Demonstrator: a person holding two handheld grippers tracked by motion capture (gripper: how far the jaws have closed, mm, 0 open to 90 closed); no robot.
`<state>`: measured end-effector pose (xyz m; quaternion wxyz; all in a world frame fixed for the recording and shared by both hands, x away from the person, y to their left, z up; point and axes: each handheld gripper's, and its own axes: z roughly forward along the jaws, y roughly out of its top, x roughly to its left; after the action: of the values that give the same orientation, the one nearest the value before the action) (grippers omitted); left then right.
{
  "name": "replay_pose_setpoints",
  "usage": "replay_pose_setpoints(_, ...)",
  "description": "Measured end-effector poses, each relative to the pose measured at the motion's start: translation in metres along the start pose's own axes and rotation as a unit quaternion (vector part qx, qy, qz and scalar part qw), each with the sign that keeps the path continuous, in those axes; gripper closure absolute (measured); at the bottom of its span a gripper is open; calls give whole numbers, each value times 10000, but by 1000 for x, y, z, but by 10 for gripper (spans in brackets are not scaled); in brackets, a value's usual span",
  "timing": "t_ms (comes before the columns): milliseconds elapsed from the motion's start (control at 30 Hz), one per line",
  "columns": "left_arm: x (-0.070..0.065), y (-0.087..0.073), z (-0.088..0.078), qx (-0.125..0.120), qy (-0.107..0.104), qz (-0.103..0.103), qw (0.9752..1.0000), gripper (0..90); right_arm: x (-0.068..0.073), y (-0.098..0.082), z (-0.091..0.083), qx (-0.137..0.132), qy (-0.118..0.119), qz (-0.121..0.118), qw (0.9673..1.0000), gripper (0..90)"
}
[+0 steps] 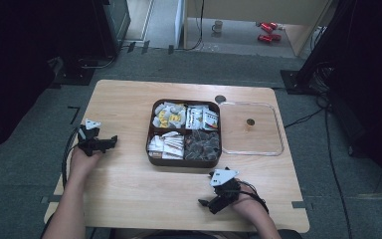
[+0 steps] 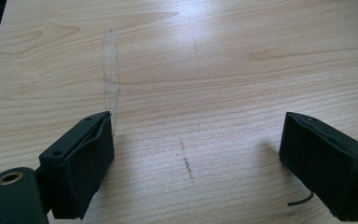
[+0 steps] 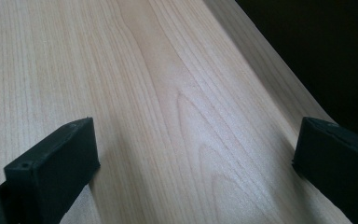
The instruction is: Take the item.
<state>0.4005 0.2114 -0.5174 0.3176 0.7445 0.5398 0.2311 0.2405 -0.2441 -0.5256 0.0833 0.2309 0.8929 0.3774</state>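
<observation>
A dark brown square tray (image 1: pixel 150 158) with four compartments sits at the middle of the wooden table (image 1: pixel 129 189). Its compartments hold yellow-and-white packets (image 1: pixel 169 115), white printed packets (image 1: pixel 202 118), white sachets (image 1: pixel 166 146) and dark wrapped pieces (image 1: pixel 203 144). My left gripper (image 1: pixel 110 143) rests at the table's left side, pointing right toward the tray, open with nothing between its jaws (image 2: pixel 196 163). My right gripper (image 1: pixel 206 204) lies near the front edge, below the tray, pointing left, open and empty over bare wood (image 3: pixel 196 163).
A clear square lid (image 1: pixel 273 149) lies right of the tray with a small brown knob (image 1: pixel 250 122) at its middle. A dark round disc (image 1: pixel 220 98) sits on the table behind the tray. Beyond the table, a mug (image 1: pixel 218 26) and red objects (image 1: pixel 268 31) lie on the floor.
</observation>
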Motion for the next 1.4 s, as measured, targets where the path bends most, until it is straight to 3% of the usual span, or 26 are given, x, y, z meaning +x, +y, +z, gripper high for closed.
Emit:
replay_pose_setpoints(1167,-1,0,0,6,20,-26,10000,103,0,0,0,2,-5,-2,10000,0)
replay_pose_setpoints(1400,-5,4,-4,138,-34,20,9999,238,0,0,0,2,-4,-2,10000,0)
